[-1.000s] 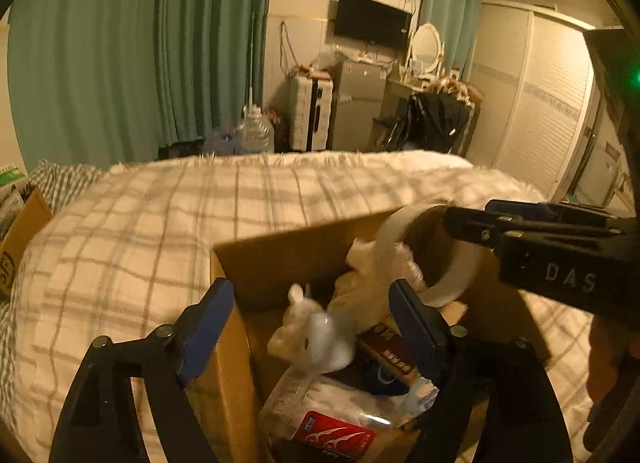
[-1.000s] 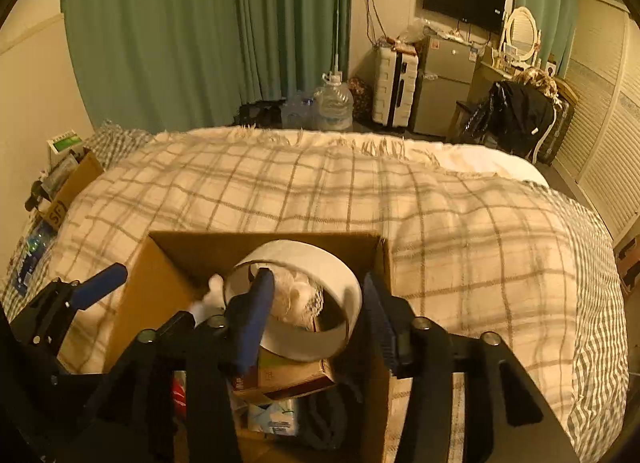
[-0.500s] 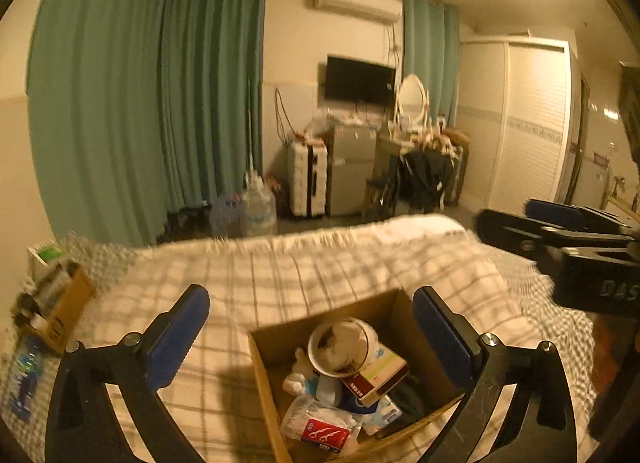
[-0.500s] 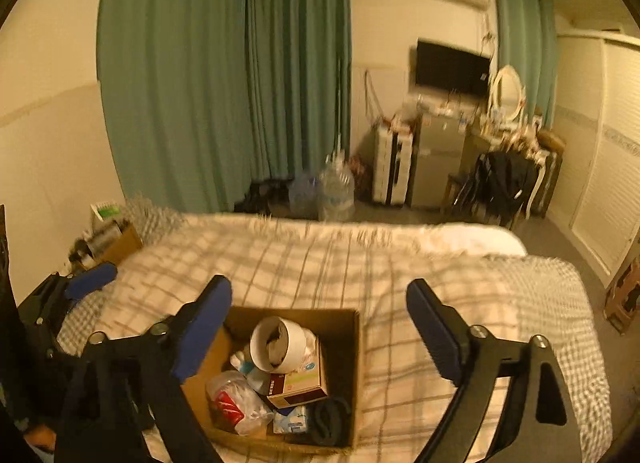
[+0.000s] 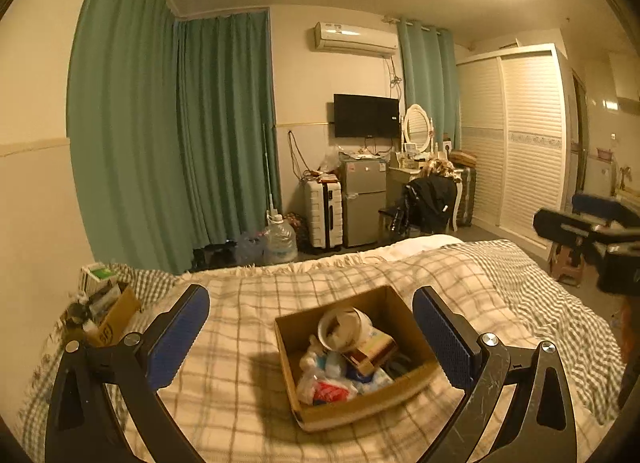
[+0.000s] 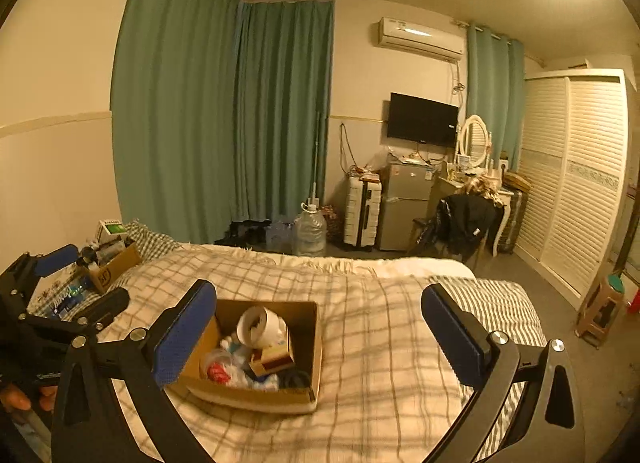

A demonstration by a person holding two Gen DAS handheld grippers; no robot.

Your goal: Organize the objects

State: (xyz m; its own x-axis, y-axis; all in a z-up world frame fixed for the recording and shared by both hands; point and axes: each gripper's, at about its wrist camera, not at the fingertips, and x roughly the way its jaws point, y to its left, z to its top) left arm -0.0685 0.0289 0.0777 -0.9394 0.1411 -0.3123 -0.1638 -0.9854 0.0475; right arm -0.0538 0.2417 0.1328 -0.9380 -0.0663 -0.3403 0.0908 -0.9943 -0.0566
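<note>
A cardboard box (image 5: 404,391) (image 6: 316,347) sits on the checked bed cover. It holds a white tape roll (image 5: 342,327) (image 6: 256,321), a red-and-white packet (image 5: 330,391) (image 6: 218,373), a small brown carton (image 5: 370,355) (image 6: 274,359) and other small items. My left gripper (image 5: 312,337) is open and empty, raised well above and behind the box. My right gripper (image 6: 318,333) is open and empty, also high above the box. The right gripper shows at the right edge of the left wrist view (image 5: 588,227), the left gripper at the left of the right wrist view (image 6: 68,287).
A second cardboard box (image 5: 114,315) (image 6: 114,267) with clutter sits at the bed's left edge. Beyond the bed stand a water jug (image 5: 280,241), a white suitcase (image 5: 324,215), a small fridge (image 5: 362,201), a chair with a black jacket (image 5: 432,199) and a wardrobe (image 5: 516,143).
Both grippers let go of the tape roll into the box, opened wide and drew back and up; the box now looks small and far below them.
</note>
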